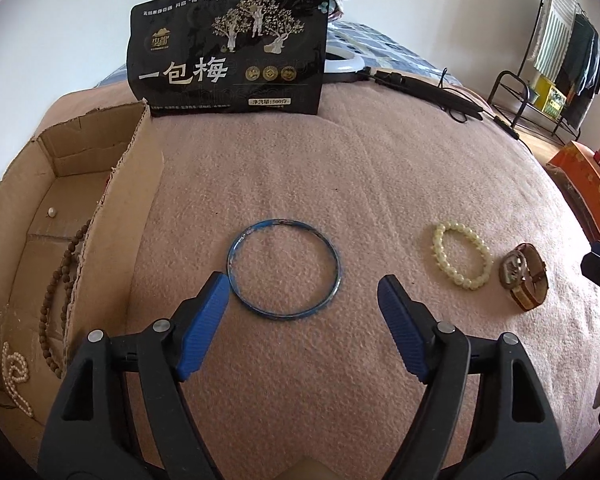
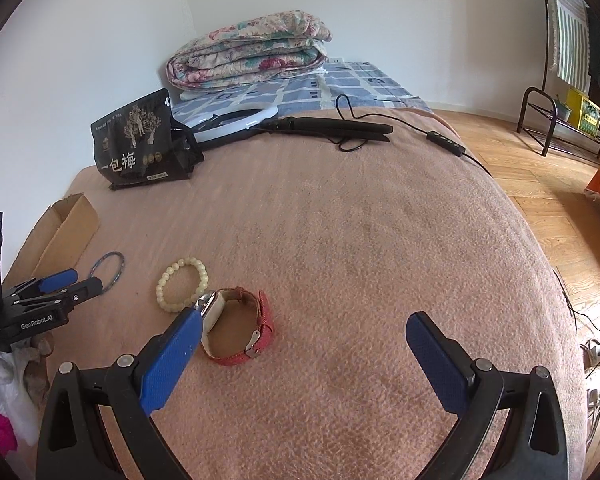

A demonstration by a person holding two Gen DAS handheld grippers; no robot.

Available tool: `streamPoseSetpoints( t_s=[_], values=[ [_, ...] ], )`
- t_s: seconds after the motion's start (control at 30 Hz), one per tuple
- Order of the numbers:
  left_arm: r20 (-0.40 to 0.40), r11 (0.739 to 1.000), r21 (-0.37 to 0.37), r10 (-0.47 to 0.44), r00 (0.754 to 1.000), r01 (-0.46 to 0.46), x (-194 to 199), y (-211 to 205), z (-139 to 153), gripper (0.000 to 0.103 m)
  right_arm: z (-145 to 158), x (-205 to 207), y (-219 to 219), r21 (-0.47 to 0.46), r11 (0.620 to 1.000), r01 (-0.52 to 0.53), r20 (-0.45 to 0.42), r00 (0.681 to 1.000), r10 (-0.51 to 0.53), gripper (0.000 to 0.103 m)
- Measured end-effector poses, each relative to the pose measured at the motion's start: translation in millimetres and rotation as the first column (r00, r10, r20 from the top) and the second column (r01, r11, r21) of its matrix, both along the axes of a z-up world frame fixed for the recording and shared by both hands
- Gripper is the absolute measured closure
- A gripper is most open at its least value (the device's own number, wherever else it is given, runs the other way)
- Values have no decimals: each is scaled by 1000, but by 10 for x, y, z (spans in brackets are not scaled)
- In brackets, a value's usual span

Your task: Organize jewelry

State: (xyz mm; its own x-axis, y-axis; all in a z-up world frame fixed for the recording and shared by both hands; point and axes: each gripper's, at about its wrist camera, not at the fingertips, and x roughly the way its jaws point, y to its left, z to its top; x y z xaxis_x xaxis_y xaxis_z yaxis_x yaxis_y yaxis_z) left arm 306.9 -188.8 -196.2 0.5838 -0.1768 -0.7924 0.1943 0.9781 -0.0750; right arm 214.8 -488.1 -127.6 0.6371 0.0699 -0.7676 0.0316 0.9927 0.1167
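Observation:
A thin blue bangle (image 1: 285, 269) lies flat on the pink blanket just ahead of my open, empty left gripper (image 1: 304, 286); its left fingertip (image 1: 216, 292) is at the bangle's left rim. To the right lie a cream bead bracelet (image 1: 462, 255) and a watch with a reddish strap (image 1: 525, 277). In the right wrist view the bangle (image 2: 109, 270), the bracelet (image 2: 182, 283) and the watch (image 2: 240, 328) lie left of centre. My right gripper (image 2: 308, 326) is open and empty, its left fingertip (image 2: 188, 322) next to the watch face.
An open cardboard box (image 1: 112, 216) at the left holds a brown bead string (image 1: 58, 284) and a pearl string (image 1: 14, 376). A black snack bag (image 1: 228, 52) stands behind. A ring light on a black stand (image 2: 300, 122), a folded quilt (image 2: 248, 48) and the bed's right edge lie beyond.

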Motion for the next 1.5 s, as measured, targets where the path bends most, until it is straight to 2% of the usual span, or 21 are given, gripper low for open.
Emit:
streamPoseSetpoints(
  t_s=[0.17,0.53,0.73,0.93,1.0,1.13,1.23,1.3,1.33,1.5],
  values=[
    [0,999,34,29,1000,-29,115,5,-83,24,-58,52,49,7,1000,-15,-8,1000,15,0],
    [-15,998,33,54,998,-53,247,30,-184,23,-150,163,195,26,998,-65,-34,997,66,0],
    [-21,999,27,47,999,-46,272,34,-230,18,-234,231,340,-1,995,-96,-60,994,96,0],
    [-26,999,19,50,998,-50,301,46,-242,18,-306,292,384,-13,995,-99,-80,992,98,0],
    [-25,999,19,51,998,-51,301,44,-241,19,-325,308,389,-19,995,-102,-88,991,100,5],
    [-19,998,17,56,998,-56,298,53,-234,29,-367,327,398,-17,993,-113,-109,988,111,17],
    [-19,998,14,54,998,-54,293,57,-232,29,-380,319,426,-1,991,-135,-116,984,134,27],
    [-19,999,9,53,998,-53,294,64,-228,29,-369,310,465,3,988,-152,-114,982,152,40],
    [-18,999,7,53,998,-53,287,70,-224,29,-362,306,483,6,987,-162,-113,980,161,43],
    [-15,999,0,46,999,-46,262,69,-201,29,-336,281,560,-36,983,-181,-109,978,176,45]
  ],
)
